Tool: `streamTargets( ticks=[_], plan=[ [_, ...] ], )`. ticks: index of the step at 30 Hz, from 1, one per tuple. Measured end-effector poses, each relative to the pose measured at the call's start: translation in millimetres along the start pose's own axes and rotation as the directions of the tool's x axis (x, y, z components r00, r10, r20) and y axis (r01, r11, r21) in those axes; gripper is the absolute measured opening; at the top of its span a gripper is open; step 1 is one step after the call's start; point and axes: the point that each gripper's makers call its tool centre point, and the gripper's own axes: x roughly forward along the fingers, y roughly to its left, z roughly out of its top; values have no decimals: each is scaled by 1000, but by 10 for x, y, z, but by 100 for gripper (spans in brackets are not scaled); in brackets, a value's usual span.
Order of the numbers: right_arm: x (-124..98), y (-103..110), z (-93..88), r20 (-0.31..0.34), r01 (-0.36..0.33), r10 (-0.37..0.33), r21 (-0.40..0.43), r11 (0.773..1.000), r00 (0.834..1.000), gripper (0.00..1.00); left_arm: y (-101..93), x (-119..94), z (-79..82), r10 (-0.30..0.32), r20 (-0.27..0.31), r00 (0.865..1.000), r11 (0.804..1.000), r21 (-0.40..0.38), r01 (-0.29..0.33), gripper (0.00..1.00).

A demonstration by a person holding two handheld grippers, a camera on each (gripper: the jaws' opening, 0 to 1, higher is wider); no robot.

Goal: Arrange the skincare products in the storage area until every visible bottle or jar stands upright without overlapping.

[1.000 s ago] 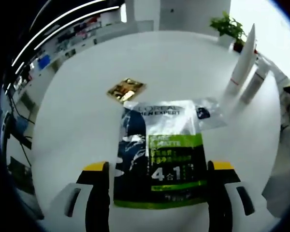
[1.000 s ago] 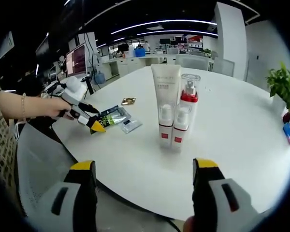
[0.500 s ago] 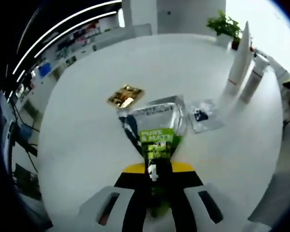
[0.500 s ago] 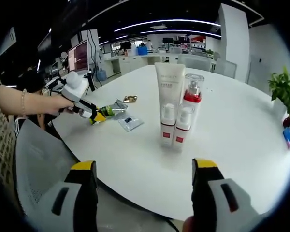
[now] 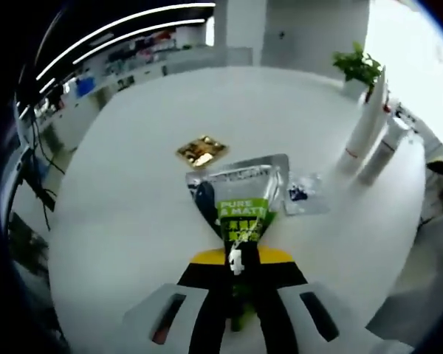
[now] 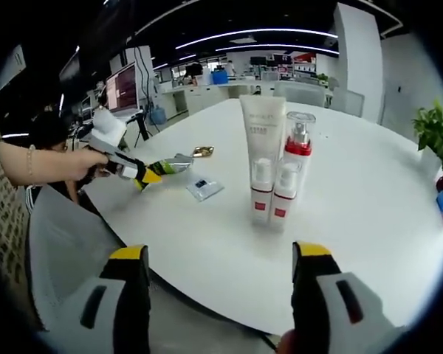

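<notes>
1. The table [image 6: 369, 199] top is smooth, white and faintly glossy.
2. The green sachet [image 5: 240, 199] is shiny foil, crinkled.
3. The gold packet [image 5: 201, 151] gleams like metal foil.
4. The small pouch [image 5: 304, 193] is clear plastic.
5. The tube [image 6: 261, 140] is matt white plastic.

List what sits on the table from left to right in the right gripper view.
Left gripper shut on the green sachet → gold packet → small clear sachet → white tube → red-collared pump bottle → potted plant.
</notes>
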Motion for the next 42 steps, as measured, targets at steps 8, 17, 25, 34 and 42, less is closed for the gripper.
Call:
streamTargets(
  ticks=[8,17,25,34,42],
  plan=[
    [68,136,367,167,-97,69,169,981,984,74,-360,-277,328,-101,134,986,994,-36,106,8],
    [139,527,796,276,-254,202,166,953,940,68,-897,-718,802,-250,307,918,966,19,256,9],
    [63,615,1303,431,-364,242,228,903,869,64,-1185,-980,968,-319,354,879,946,56,320,9],
    [88,652,1491,486,-401,241,257,879,840,60,-1422,-1106,931,-361,346,866,933,132,336,10],
    [69,546,1476,513,-385,191,304,871,837,29,-1566,-1163,894,-401,345,849,916,158,369,11]
  ],
)
